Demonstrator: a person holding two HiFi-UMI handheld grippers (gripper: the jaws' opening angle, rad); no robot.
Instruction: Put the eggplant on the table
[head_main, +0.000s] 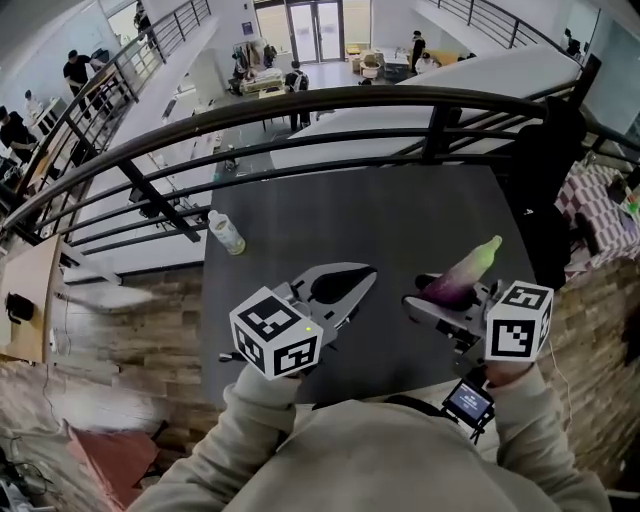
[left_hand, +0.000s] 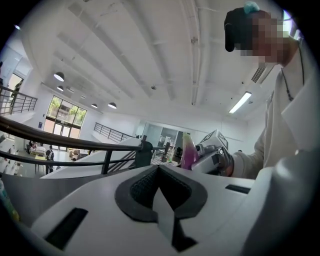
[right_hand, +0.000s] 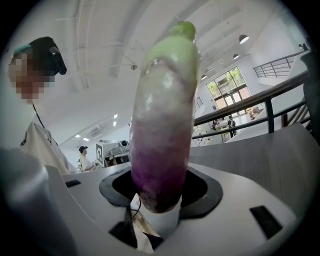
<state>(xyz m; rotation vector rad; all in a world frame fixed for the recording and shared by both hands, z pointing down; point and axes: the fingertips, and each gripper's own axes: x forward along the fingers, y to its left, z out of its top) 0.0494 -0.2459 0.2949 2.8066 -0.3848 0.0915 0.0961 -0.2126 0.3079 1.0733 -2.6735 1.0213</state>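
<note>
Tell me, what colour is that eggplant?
The eggplant is purple at the gripped end, fading to pale green; clearest in the right gripper view.

The dark table (head_main: 300, 220) and curved railing (head_main: 330, 95) were seen steeply from above by the head camera. Each gripper camera was set close behind its own jaws, facing nearly level across the table. The railing and the eggplant (right_hand: 162, 125) were shared by all three views.

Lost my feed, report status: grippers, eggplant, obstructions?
Right gripper shut on eggplant, over table. Left gripper shut, empty. Bottle at table's left edge, away from both.
</note>
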